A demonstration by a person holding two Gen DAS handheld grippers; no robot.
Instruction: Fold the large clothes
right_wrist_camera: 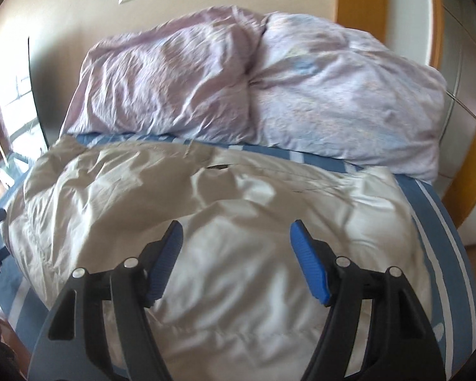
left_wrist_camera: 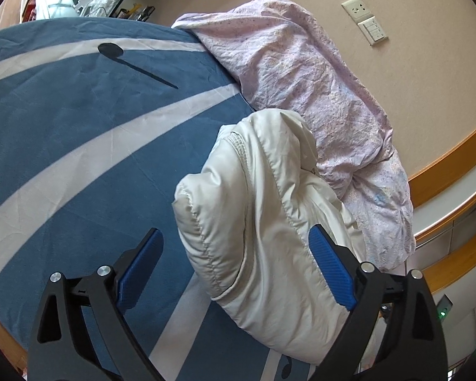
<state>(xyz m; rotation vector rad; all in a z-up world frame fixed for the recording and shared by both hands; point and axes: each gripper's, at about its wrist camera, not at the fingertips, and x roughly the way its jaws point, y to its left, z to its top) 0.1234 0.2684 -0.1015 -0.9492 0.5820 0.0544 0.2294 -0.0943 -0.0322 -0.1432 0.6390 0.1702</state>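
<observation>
Jacket (left_wrist_camera: 263, 222), white, padded and quilted, bunched on a bed; left wrist view. It lies on a blue bedspread (left_wrist_camera: 79, 127) crossed by broad pale stripes and printed with a black music note. Left gripper (left_wrist_camera: 236, 247): fingers spread wide, blue ribbed pads (left_wrist_camera: 331, 270) facing inward; the right-hand pad sits against the jacket's edge, the other hangs over the bedspread, and nothing is clamped. Crumpled lilac duvet (left_wrist_camera: 301, 79) with faint print, heaped behind the jacket and against the wall. Wall socket and switch plate (left_wrist_camera: 365, 20), white, no legible markings. Orange wooden trim curves along the right side. Cluttered shelf at upper left, its contents too small to read.

Right wrist view, somewhat blurred. Jacket (right_wrist_camera: 238, 206) spread across the near part of the bed, shiny and creased, with a dark slit near its upper seam. Right gripper (right_wrist_camera: 236, 241): fingers apart above the fabric, pads (right_wrist_camera: 307, 263) clear of it, gripping nothing. Lilac duvet (right_wrist_camera: 254, 89) piled beyond, with the striped bedspread (right_wrist_camera: 444, 238) showing between and at right. Black parts of the other gripper at the left edge. No brand, label or writing readable in either view.
</observation>
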